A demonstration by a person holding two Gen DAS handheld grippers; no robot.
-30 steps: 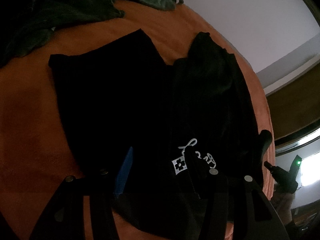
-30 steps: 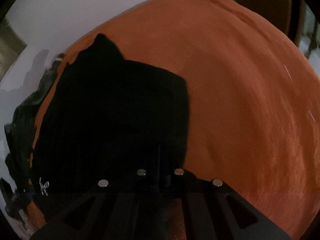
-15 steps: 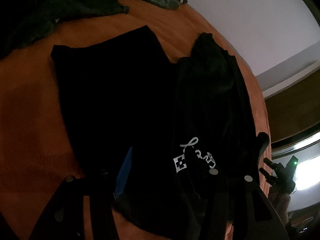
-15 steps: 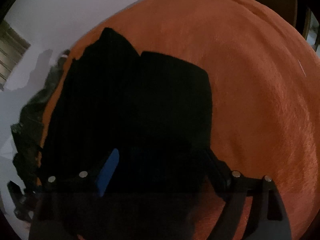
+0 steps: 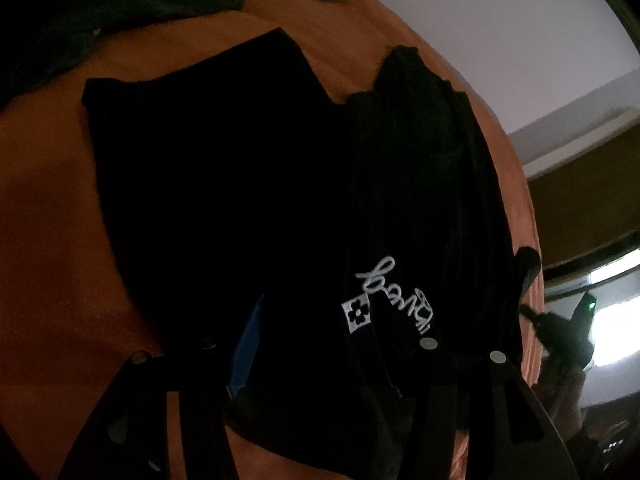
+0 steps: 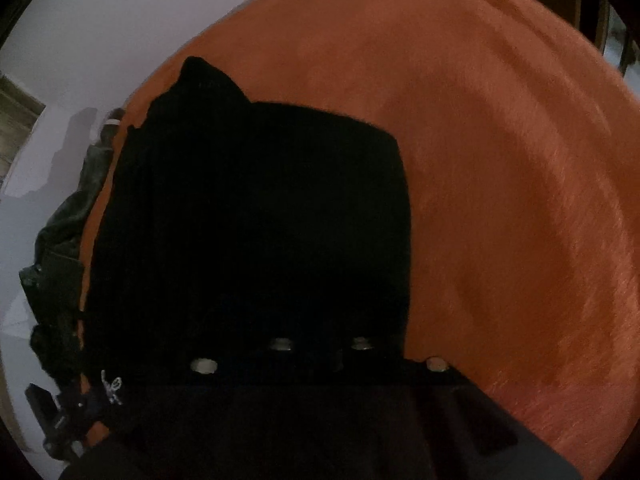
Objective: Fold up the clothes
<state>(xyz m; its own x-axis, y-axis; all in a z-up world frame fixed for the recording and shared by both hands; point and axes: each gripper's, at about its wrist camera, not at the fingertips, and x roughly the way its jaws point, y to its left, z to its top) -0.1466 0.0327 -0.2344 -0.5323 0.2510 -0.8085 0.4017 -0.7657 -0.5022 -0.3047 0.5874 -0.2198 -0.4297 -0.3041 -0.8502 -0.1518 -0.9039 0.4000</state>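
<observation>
A black garment (image 5: 224,168) with a white logo (image 5: 384,300) lies partly folded on the orange bed cover (image 5: 52,240). My left gripper (image 5: 320,320) is open, its fingers spread over the garment's near edge, one blue pad (image 5: 246,344) showing. In the right wrist view the same black garment (image 6: 256,208) fills the middle. My right gripper (image 6: 320,320) is shut at its near right corner, apparently pinching the cloth; the dark fingers barely show against the black fabric. The right gripper, with its green light, also shows at the left wrist view's right edge (image 5: 568,328).
A heap of dark green clothes (image 5: 100,8) lies at the far end of the bed, also seen along the left edge in the right wrist view (image 6: 68,240). Bare orange cover (image 6: 500,160) spreads to the right. A white wall (image 5: 480,20) and dark wooden frame (image 5: 592,208) border the bed.
My right gripper was shut a second ago, stood open half a second ago, and is shut again now. The left gripper stayed open and drew slightly closer to the garment.
</observation>
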